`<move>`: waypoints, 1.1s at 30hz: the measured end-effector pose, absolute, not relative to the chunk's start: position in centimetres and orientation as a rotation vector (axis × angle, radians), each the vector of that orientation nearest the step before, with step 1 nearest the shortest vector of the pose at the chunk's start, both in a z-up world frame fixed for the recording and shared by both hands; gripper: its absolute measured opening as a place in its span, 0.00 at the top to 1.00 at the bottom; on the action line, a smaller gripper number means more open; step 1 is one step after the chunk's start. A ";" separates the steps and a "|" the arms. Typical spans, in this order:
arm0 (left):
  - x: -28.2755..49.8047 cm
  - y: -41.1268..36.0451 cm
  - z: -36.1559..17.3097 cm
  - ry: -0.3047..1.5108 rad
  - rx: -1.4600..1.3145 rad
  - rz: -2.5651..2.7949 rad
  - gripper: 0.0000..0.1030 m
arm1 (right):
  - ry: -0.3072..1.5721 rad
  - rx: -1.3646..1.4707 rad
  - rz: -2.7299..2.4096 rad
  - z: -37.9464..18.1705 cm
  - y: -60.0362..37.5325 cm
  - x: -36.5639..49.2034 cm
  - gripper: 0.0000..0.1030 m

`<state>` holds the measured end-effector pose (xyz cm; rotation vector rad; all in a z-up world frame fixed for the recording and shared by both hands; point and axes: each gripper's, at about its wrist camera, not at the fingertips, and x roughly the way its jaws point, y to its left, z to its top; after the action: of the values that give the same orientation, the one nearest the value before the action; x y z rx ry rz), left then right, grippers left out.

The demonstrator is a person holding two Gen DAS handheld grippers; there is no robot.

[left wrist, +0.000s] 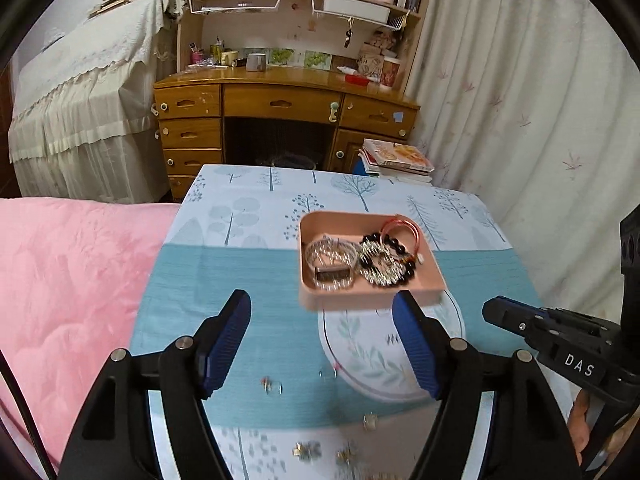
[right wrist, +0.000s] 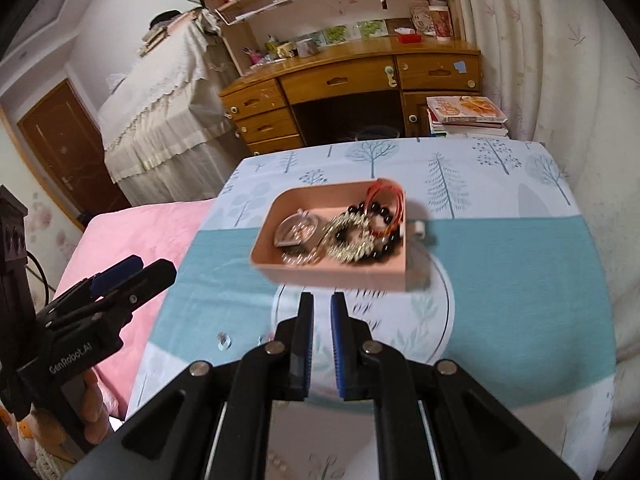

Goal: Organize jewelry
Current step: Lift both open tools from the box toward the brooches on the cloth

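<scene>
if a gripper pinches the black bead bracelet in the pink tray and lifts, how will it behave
The black bead bracelet probably hangs floppy, being round beads strung in a loop. It overlaps a silvery chain piece, so that may snag and lift too. The glossy beads could slip between the pads. The pink tray looks light and might shift.

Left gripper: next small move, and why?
Probably lower the left gripper, jaws open and empty, onto the small ring on the cloth just ahead. The pink tray already holds bracelets, while small pieces lie loose outside it; the right gripper is shut and empty.
</scene>
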<state>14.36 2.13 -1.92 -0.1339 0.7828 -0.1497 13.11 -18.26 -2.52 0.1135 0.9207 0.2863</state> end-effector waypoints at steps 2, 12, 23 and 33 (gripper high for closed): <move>12.6 2.3 -1.9 0.770 -0.137 -0.144 0.30 | 0.911 0.107 0.297 -2.6 -18.0 11.8 0.92; 7.1 3.5 -4.8 0.782 -0.169 -0.124 0.25 | 0.918 0.093 0.366 -5.3 -16.5 7.4 0.68; 5.1 4.8 -12.8 0.886 -0.074 -0.176 0.26 | 0.927 -0.005 0.415 -8.7 -14.7 5.5 0.68; 5.9 3.3 -15.4 0.893 0.027 -0.224 0.47 | 0.948 -0.037 0.442 -11.2 -14.2 5.1 0.68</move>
<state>5.87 3.33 -15.41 0.0271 0.8927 -0.2236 5.13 -14.18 -11.15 -0.0367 0.9477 0.4420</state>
